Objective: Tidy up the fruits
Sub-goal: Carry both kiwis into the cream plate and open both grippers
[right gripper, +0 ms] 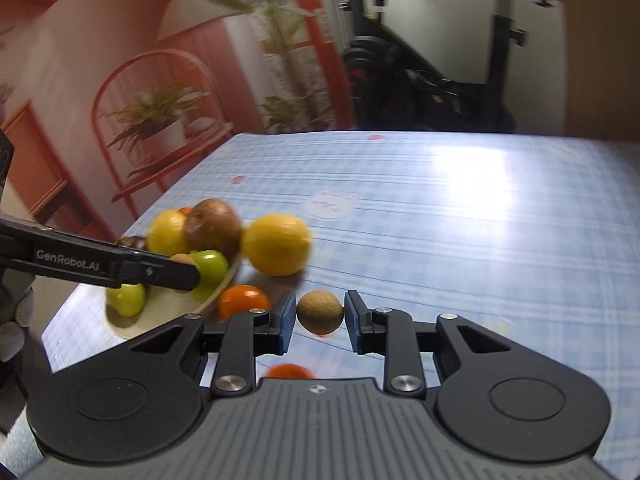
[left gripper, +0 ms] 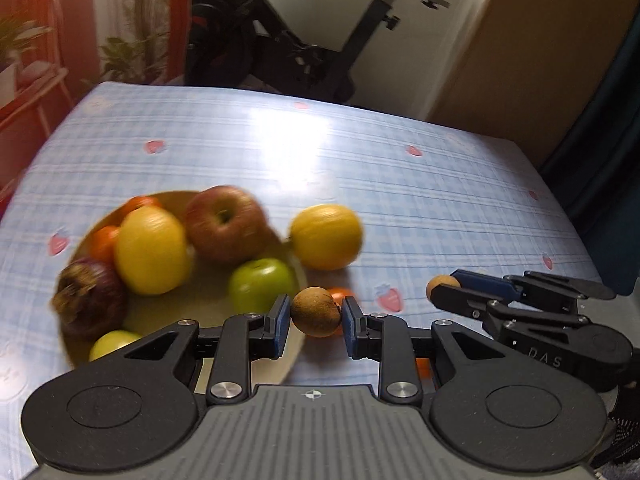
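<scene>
Surface (left gripper: pixel 400 184) under the jaws: glossy wipe-clean cloth, strong glare ahead. Left gripper (left gripper: pixel 316 318) and right gripper (right gripper: pixel 320 316): matt black plastic, bright metal pivots, blue rubbery pads. Small brown fruit (left gripper: pixel 315 311) between left jaws: dull, rough skin. Green apple (left gripper: pixel 260 282) left of it: smooth, shiny.

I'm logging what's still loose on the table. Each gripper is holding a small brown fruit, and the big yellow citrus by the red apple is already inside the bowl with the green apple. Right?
Not quite. The left gripper and right gripper each grip a small brown fruit, but that yellow citrus sits on the tablecloth just outside the bowl, as the right wrist view shows.
</scene>
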`<state>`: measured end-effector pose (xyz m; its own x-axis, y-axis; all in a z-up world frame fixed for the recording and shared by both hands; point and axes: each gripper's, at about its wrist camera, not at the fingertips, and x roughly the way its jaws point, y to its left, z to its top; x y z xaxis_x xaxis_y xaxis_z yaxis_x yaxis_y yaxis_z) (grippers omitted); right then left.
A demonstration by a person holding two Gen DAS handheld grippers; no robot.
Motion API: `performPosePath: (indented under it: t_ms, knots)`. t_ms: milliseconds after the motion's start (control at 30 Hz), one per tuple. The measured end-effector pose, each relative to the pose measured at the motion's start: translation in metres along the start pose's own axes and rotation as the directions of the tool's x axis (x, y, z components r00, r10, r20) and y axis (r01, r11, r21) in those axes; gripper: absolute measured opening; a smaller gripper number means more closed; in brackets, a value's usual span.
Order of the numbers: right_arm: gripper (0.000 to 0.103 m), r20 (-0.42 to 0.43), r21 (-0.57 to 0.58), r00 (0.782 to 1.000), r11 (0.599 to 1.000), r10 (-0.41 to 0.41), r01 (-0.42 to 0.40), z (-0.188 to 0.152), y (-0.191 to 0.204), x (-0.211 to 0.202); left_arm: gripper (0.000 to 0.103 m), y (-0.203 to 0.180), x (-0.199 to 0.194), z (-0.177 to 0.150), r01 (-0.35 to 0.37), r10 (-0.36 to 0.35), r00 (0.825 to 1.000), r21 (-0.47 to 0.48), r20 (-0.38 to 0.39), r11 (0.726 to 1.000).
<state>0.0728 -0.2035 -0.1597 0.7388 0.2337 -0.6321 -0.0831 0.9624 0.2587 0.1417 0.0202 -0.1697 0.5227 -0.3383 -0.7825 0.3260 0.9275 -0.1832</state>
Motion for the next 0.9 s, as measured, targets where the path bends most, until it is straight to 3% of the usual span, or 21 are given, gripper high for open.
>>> performPosePath:
  t_ms: [367, 600, 900]
  knots:
    - [0.029, -0.018, -0.172, 0.996, 0.981, 0.086, -0.088, 0.033, 0.06, 0.044, 0.029, 0.052, -0.02, -0.004, -0.056, 0.061, 0.997, -0.093, 0.051, 0.994]
    - [0.029, -0.058, -0.349, 0.991, 0.927, 0.12, -0.133, 0.041, 0.096, 0.079, 0.029, 0.075, -0.022, 0.002, -0.076, 0.081, 0.995, -0.087, 0.057, 0.993]
    - [0.029, -0.107, -0.432, 0.984, 0.884, 0.146, -0.178, 0.036, 0.119, 0.111, 0.029, 0.09, -0.016, 0.001, -0.062, 0.067, 0.997, -0.104, 0.045, 0.993]
